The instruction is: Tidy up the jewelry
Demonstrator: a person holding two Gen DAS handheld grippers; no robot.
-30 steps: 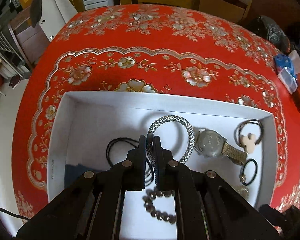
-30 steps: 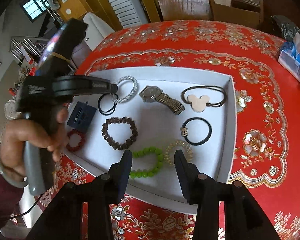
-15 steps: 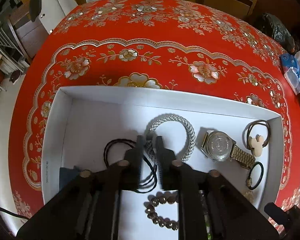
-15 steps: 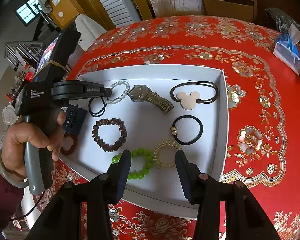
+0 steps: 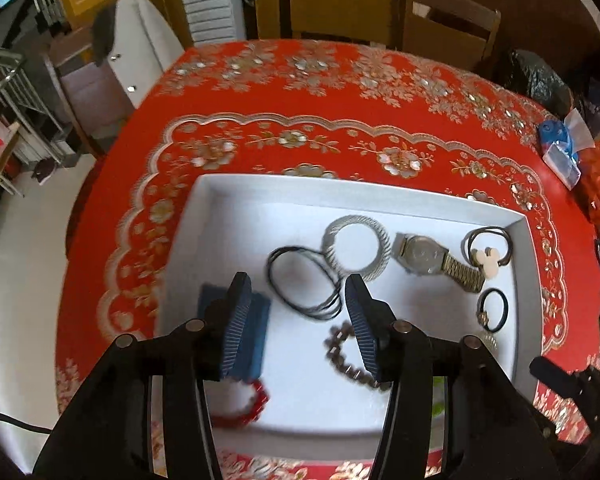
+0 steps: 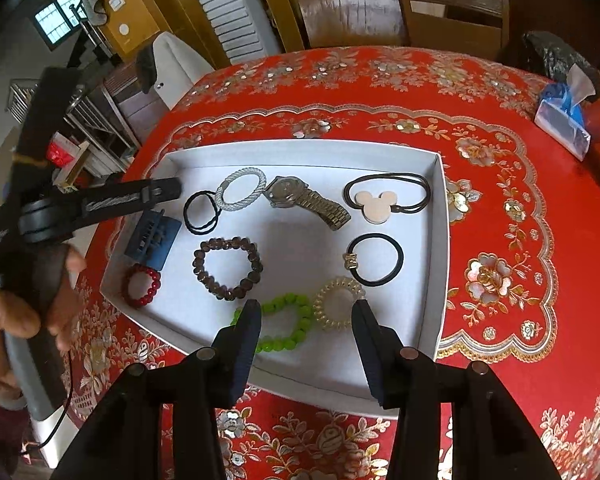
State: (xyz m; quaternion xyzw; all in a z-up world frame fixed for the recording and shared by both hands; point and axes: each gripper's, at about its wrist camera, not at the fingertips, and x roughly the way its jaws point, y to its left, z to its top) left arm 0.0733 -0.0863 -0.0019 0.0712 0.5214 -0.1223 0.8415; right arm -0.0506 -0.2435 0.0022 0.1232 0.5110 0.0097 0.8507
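A white tray (image 6: 440,216) on the red tablecloth holds the jewelry. A silver rope bracelet (image 5: 356,248) (image 6: 241,189) lies flat in it beside a black cord loop (image 5: 304,284), a watch (image 6: 306,198), a brown bead bracelet (image 6: 228,268), a red bead bracelet (image 6: 142,284), a green bead bracelet (image 6: 284,326), a gold coil tie (image 6: 338,302), a black hair tie (image 6: 376,260), a mouse-shaped hair tie (image 6: 378,206) and a blue clip (image 6: 152,238). My left gripper (image 5: 298,300) is open and empty above the tray's left part. My right gripper (image 6: 306,320) is open and empty over the tray's near edge.
A blue tissue pack (image 6: 562,120) lies at the table's far right. Wooden chairs (image 6: 400,8) stand behind the table. The left gripper's body and the hand holding it (image 6: 40,240) fill the left side of the right wrist view.
My left gripper was shut on the silver rope bracelet; it has opened, let the bracelet lie in the tray, and drawn back and up. The right gripper barely moved.
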